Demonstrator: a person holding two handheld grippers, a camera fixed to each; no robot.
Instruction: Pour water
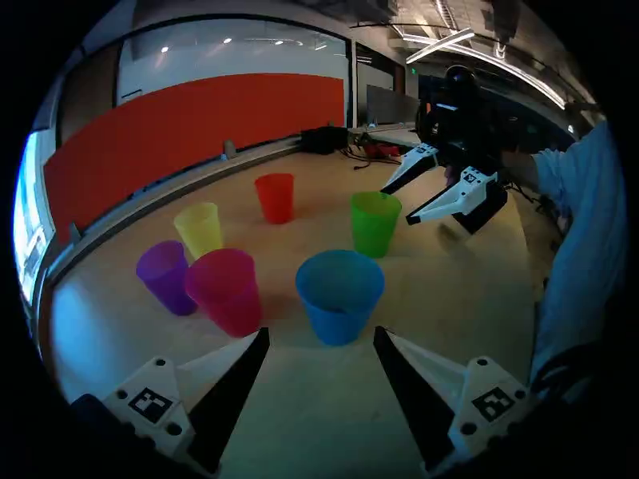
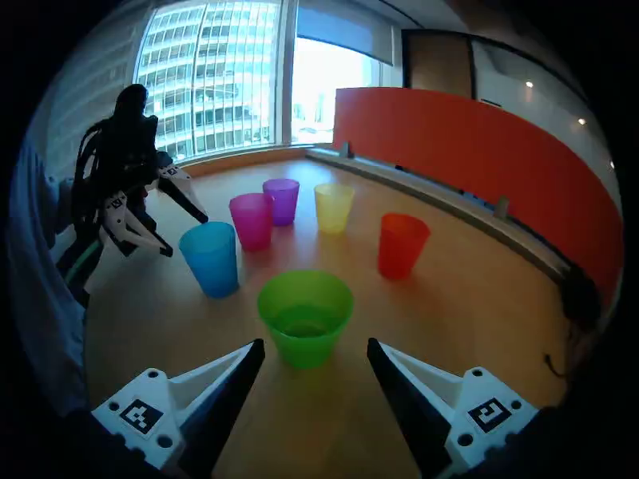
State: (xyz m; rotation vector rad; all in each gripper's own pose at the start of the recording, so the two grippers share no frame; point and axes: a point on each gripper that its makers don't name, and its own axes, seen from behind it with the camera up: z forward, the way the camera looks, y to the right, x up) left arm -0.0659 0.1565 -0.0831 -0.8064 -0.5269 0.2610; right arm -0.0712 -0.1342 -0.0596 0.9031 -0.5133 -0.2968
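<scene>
Just ahead of the left gripper (image 1: 319, 330), whose jaws stand apart and empty, a translucent blue plastic cup (image 1: 339, 295) sits upright on the pale wooden desk (image 1: 447, 287). On the right gripper (image 2: 315, 342) the jaws gape too, a translucent green plastic cup (image 2: 305, 315) centred just before them. Beyond the blue one stand 4 more: a pink plastic cup (image 1: 226, 289), purple plastic cup (image 1: 165, 275), yellow plastic cup (image 1: 200, 229) and red plastic cup (image 1: 275, 197).

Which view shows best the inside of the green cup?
The right gripper view: the green cup stands close in front of the camera, and its inside shows from above. The left gripper view shows it farther off, mostly from the side.
</scene>
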